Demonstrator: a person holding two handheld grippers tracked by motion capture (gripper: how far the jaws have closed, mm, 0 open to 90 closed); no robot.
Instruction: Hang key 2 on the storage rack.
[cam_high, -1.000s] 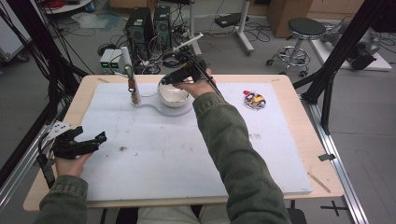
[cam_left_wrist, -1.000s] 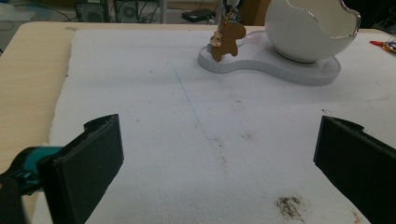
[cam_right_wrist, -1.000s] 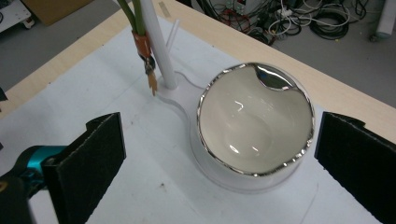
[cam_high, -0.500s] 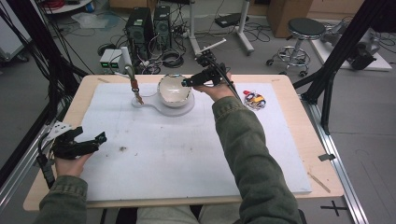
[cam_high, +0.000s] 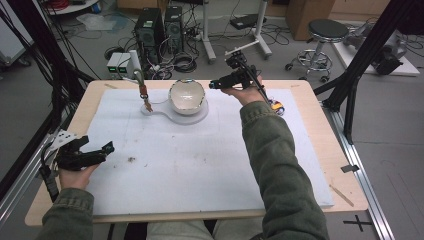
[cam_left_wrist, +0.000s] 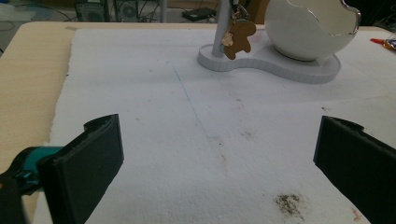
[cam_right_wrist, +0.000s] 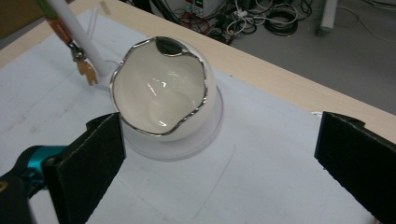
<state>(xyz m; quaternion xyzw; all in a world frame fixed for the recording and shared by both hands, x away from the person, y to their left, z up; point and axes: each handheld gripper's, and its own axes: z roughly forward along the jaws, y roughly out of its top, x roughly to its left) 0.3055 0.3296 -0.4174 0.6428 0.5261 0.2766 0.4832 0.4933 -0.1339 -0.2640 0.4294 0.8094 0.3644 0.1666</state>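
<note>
While our right tool hovers with jaws spread wide and empty just beside the egg-shaped white bowl — which sits on its white stand at the desk's far side — our left tool rests released, well apart.

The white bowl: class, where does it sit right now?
In the high view, the bowl sits on a white stand at the table's far middle, right of the hanging charm and left of the right tongs.

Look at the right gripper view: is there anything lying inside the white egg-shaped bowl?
No, the white egg-shaped bowl shows only its glossy bare interior.
</note>
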